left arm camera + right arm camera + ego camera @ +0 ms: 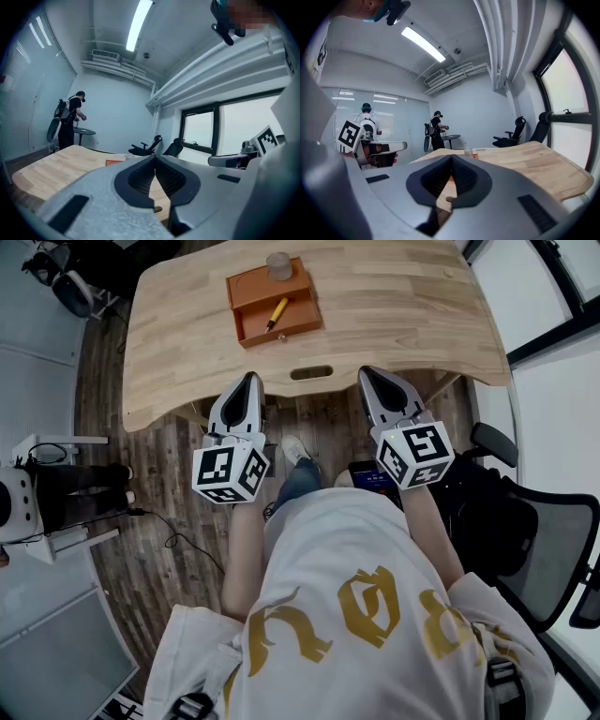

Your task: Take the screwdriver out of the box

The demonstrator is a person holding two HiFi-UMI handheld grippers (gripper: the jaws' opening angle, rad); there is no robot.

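Note:
An open orange box (pixel 275 302) sits at the far middle of the wooden table (pixel 403 306). Inside its tray lies a screwdriver (pixel 276 313) with a yellow handle. A clear cup (pixel 278 265) stands on the box's back part. My left gripper (pixel 248 381) and right gripper (pixel 367 373) hover side by side before the table's near edge, well short of the box. Both are shut with nothing between the jaws. The left gripper view shows its shut tips (pixel 154 161) and a sliver of the box (pixel 114 162). In the right gripper view, shut tips (pixel 451 159) partly hide the box (pixel 475 151).
A black office chair (pixel 534 540) stands at my right, a white device (pixel 19 507) on the floor at my left. The table's near edge has a slot (pixel 311 372). A person (pixel 74 119) works at a small round table (pixel 83 132) far behind; more chairs (pixel 147 147) stand near the window.

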